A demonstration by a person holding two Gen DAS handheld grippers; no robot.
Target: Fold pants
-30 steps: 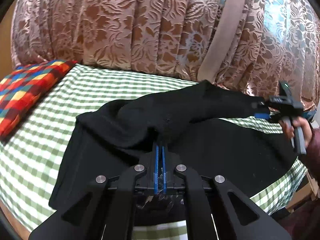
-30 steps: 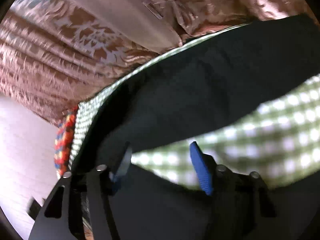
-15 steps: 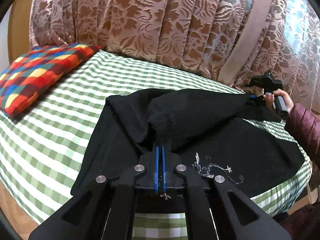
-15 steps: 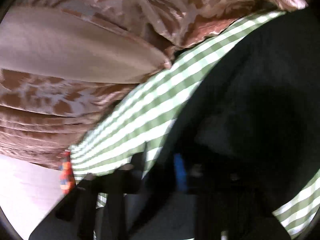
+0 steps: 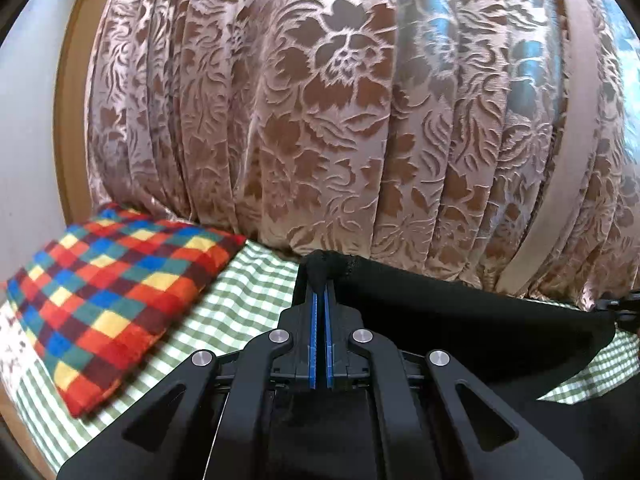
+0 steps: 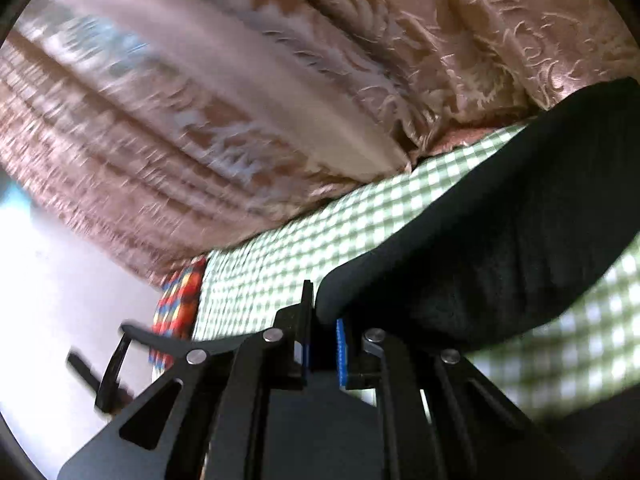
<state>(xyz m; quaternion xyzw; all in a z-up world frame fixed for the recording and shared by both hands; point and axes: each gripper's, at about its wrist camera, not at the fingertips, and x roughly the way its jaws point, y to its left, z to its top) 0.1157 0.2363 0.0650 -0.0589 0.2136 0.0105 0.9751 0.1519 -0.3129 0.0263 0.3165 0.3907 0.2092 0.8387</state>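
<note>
We've got both claws clamped on the pants [image 5: 460, 312]: left claw [image 5: 320, 292], right claw [image 6: 324, 320]. Pants stretched above the gingham bed [image 5: 256, 284]; plaid cushion [image 5: 116, 292] at 9, floral curtain [image 5: 320, 120] at 12.

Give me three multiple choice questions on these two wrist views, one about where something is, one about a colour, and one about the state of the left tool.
1. Where is the checked pillow in the left wrist view?
A. left of the left tool
B. on top of the pants
C. hanging from the curtain

2. What colour are the pants?
A. red
B. black
C. white

3. What state is the left tool in?
A. wide open and holding nothing
B. shut on a fold of the pants
C. shut on the pillow

Answers: 1 A, the pillow lies on the green checked cloth to the tool's left. 2 B, the fabric is black in both views. 3 B, its blue pads sit nearly together with black fabric pinched at their tips.
</note>
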